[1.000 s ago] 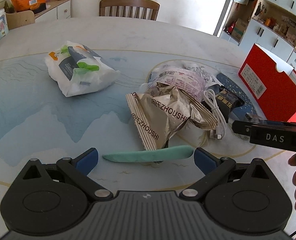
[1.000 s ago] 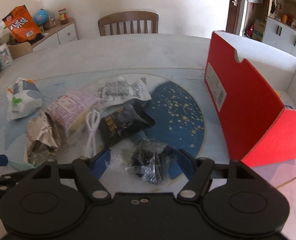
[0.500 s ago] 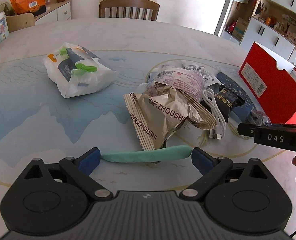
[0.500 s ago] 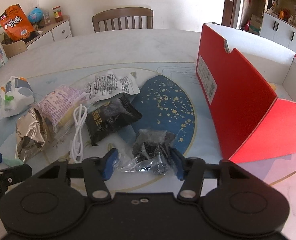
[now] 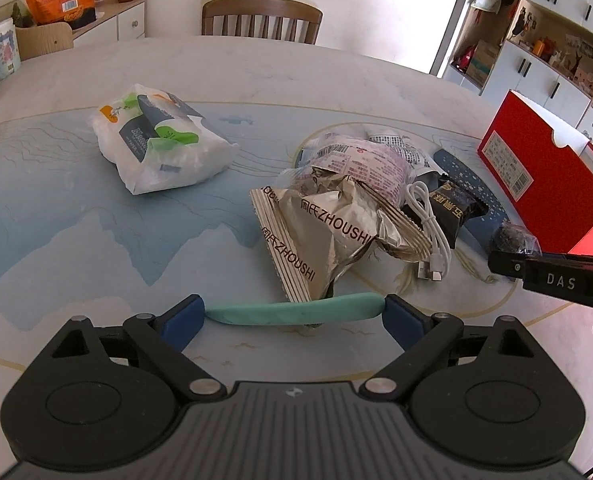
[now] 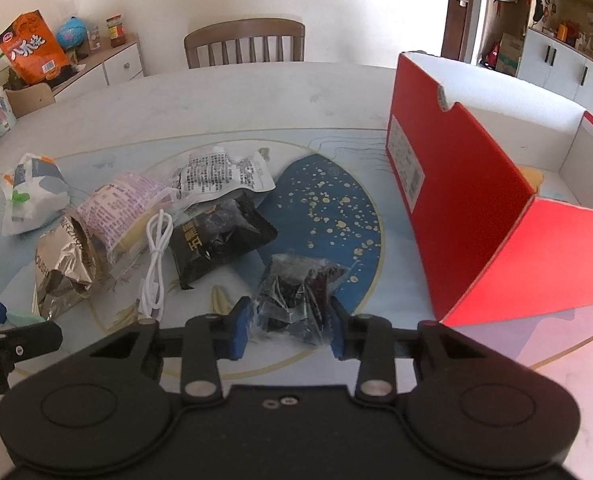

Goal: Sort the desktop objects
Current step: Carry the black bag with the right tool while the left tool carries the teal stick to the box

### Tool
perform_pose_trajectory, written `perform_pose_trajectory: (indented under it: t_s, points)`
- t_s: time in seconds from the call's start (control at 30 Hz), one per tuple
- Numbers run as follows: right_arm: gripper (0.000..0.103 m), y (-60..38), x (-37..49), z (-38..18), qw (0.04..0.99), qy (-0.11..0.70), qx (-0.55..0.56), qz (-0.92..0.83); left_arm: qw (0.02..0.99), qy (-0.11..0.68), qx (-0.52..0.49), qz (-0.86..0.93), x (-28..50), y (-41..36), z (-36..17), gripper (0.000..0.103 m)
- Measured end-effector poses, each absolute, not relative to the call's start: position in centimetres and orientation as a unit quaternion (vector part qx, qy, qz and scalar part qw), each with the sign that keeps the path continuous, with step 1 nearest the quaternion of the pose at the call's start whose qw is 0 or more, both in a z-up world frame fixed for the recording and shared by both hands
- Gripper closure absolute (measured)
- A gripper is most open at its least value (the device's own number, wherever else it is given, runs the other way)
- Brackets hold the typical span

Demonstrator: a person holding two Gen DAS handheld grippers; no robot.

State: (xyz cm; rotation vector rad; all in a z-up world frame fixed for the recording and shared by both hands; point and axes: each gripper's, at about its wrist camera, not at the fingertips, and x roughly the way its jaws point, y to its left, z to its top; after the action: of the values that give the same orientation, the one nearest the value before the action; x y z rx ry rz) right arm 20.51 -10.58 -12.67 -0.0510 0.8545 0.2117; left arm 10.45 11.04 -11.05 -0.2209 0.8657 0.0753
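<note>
the left gripper (image 5: pixel 294 314) grasps a green strip (image 5: pixel 294 311) end to end, its blue pads touching both tips, low over the table (image 5: pixel 76 240); the strip's middle lies under the near corner of a gold packet (image 5: pixel 328 236) at 12 o'clock from it; past the packet, at 1 o'clock, a white cable (image 5: pixel 430 224) lies beside a black packet (image 5: pixel 456 208), and a pink packet (image 5: pixel 360 168) sits just behind the gold one; at 11 o'clock, well apart, a white bag (image 5: pixel 156 140) rests alone; a chair (image 5: pixel 261 20) stands at the table's far edge.

the right gripper (image 6: pixel 290 320) is clenched on a clear bag (image 6: pixel 296 292) of dark pieces, pads pressing both its sides; whether the bag is off the table i cannot tell; at 11 o'clock from it lies the black packet (image 6: pixel 220 240), touching the cable (image 6: pixel 156 256) on its left; farther at 11 o'clock a printed white packet (image 6: pixel 224 172) overlaps the pink packet (image 6: pixel 120 208); at 2 o'clock, near, stands an open red box (image 6: pixel 468 208), white inside, with something yellow on its floor.
</note>
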Motion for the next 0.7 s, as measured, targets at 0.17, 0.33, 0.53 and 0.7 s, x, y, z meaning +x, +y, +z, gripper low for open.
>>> perform_pose_trajectory:
  t_s: [0.17,0.33,0.53,0.7]
  points:
    - [0.067,-10.8,20.3,-12.0,0.907,0.407,-0.019,0.105,0.904,0.414,-0.104,0.033,10.4,10.9,-10.8,0.007]
    - [0.067,-11.1,20.0,-11.3,0.908,0.403,-0.016,0.11,0.905,0.411,-0.106,0.029,10.2,10.9,-10.0,0.007]
    - [0.067,-11.5,19.1,-10.0,0.91,0.398,-0.012,0.119,0.911,0.399,-0.1,0.015,9.9,10.4,-8.3,0.007]
    - [0.067,-11.9,18.4,-8.7,0.911,0.392,-0.011,0.125,0.918,0.386,-0.094,-0.002,10.0,9.7,-6.4,0.007]
